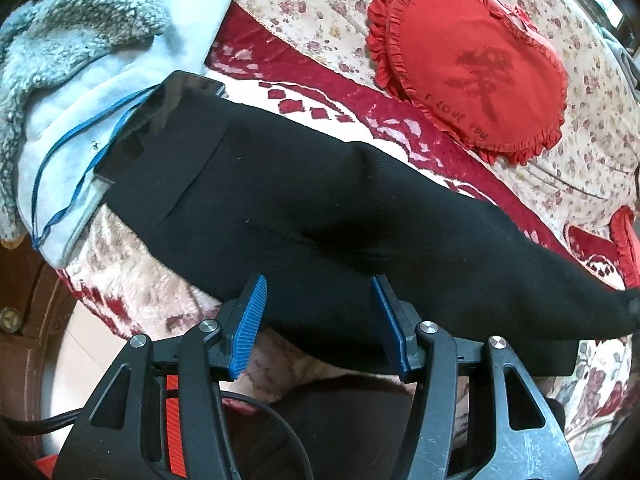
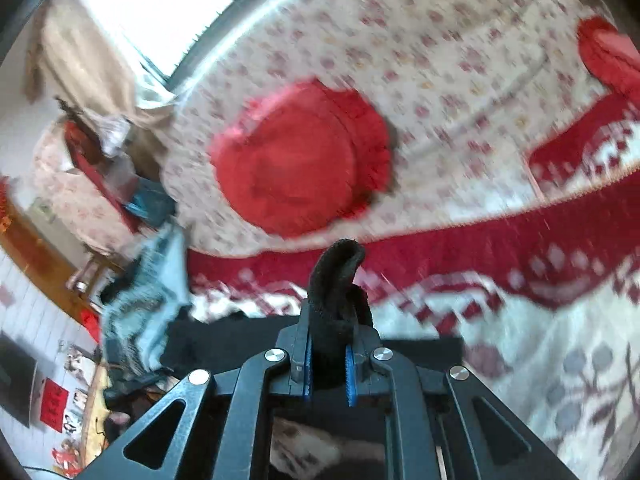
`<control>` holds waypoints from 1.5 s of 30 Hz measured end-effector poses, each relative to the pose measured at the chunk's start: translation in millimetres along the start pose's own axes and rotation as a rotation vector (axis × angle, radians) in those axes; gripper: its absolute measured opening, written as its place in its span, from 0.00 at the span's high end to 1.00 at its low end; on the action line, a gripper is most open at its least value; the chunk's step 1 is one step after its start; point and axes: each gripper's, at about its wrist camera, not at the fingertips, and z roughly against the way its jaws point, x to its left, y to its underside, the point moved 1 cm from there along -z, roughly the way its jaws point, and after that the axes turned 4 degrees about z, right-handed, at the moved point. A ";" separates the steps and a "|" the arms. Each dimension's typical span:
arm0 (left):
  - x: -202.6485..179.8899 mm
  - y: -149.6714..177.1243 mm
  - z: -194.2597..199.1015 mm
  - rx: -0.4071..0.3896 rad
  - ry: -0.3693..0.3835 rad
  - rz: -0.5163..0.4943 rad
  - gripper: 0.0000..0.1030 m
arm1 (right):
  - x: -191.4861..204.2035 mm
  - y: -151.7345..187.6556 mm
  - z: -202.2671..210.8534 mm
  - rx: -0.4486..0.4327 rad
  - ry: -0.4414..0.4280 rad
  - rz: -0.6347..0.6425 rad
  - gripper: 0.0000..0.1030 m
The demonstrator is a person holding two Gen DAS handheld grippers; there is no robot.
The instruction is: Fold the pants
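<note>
Black pants [image 1: 328, 208] lie stretched across a red-and-white blanket [image 1: 132, 264], waistband toward the upper left. My left gripper [image 1: 319, 282] hovers open over their near edge. Its blue pads [image 1: 250, 320] stand wide apart and press on nothing. In the right wrist view my right gripper [image 2: 334, 320] is shut on a bunched end of the black pants [image 2: 338, 276], which pokes up between the fingers. More of the black cloth [image 2: 240, 340] hangs or lies just behind the fingers. This view is blurred.
A red heart-shaped frilled pillow [image 1: 468, 64] lies on the floral sheet [image 1: 304, 12] beyond the pants, and a second red pillow [image 1: 624, 240] is at the right edge. A grey fleece garment [image 1: 80, 40] and a dark glossy phone-like slab [image 1: 160, 112] sit at the upper left.
</note>
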 end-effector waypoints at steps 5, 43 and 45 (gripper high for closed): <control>6.5 3.7 7.1 -0.007 -0.022 -0.011 0.48 | -74.8 32.6 -35.9 0.101 0.266 -0.256 0.81; 42.9 -15.4 1.4 -0.014 0.021 0.103 0.44 | 186.1 90.8 -206.6 0.392 -0.220 0.612 0.94; 45.9 -14.3 6.3 -0.023 0.020 0.108 0.45 | 193.6 100.5 -193.3 0.398 -0.234 0.625 0.94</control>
